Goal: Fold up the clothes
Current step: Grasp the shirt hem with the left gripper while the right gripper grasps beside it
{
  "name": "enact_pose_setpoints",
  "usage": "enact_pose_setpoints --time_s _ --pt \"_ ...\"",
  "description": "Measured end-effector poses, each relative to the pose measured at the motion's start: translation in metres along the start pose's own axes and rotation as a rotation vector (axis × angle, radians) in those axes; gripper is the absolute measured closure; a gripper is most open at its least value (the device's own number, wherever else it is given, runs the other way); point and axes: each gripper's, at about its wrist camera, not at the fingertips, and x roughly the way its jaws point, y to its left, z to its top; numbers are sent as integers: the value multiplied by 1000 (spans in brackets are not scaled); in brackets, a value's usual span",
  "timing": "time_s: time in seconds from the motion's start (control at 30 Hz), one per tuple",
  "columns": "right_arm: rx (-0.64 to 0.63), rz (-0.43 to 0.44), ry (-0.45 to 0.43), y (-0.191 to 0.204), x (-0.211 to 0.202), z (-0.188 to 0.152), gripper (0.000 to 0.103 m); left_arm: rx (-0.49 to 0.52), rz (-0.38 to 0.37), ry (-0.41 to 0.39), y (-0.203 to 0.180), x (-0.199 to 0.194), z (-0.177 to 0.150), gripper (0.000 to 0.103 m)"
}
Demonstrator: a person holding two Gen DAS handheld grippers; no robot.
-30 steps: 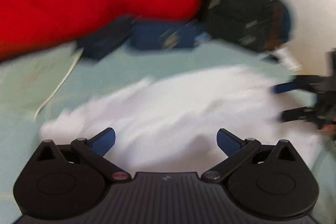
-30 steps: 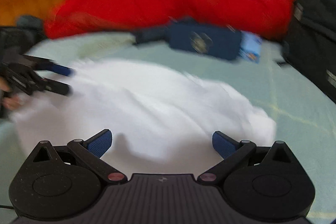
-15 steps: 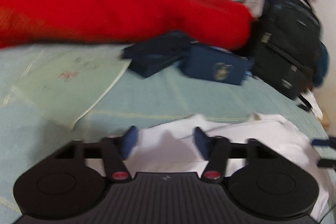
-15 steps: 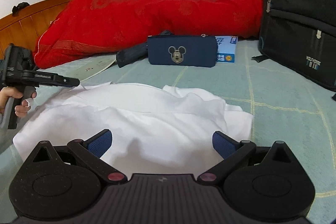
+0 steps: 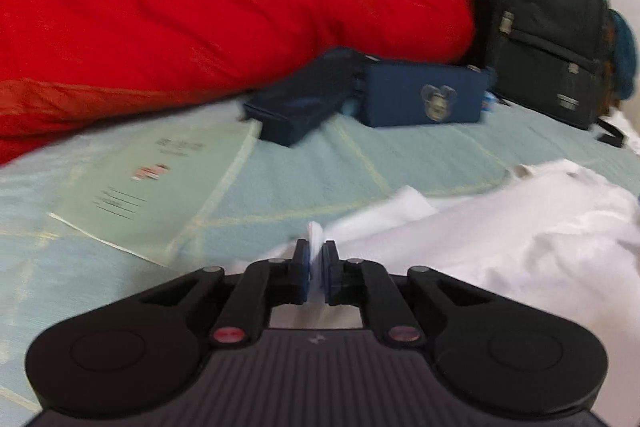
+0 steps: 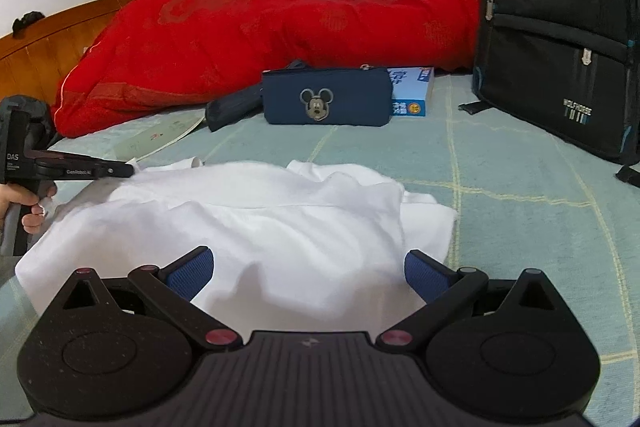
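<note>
A crumpled white garment [image 6: 256, 223] lies on the pale green bed cover [image 6: 520, 195]. In the left wrist view my left gripper [image 5: 316, 259] is shut on a thin fold at the white garment's [image 5: 500, 239] left edge; a strip of cloth sticks up between its blue pads. The right wrist view shows the same left gripper [image 6: 128, 170] from the side, held by a hand [image 6: 24, 203], its tip at the garment's far left corner. My right gripper [image 6: 308, 267] stands open over the garment's near edge, with cloth below and nothing pinched.
A red quilt [image 6: 280, 31] runs along the back of the bed. In front of it lie a navy pouch with a mouse face [image 6: 326, 103], a dark folded umbrella [image 6: 232, 107], a blue box [image 6: 412, 95] and a green booklet [image 5: 148, 183]. A black backpack [image 6: 560, 27] stands at the right.
My left gripper went from wide open over the garment to shut on its left edge, shifting left. The right gripper stayed open above the cloth, and the views steadied.
</note>
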Motion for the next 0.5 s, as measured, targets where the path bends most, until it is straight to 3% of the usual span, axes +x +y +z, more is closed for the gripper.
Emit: enact_pose_setpoints --time_s 0.13,0.27,0.4,0.5 --pt "40 -16 -19 -7 4 9 0 -23 -22 45 7 12 -1 101" --pt "61 -4 -31 -10 6 17 8 -1 -7 14 6 -3 1 96" --pt "120 -32 -3 -19 13 25 39 27 -68 -46 -4 -29 5 93" --pt "254 -42 28 -41 23 26 42 42 -175 3 -15 -29 -3 88"
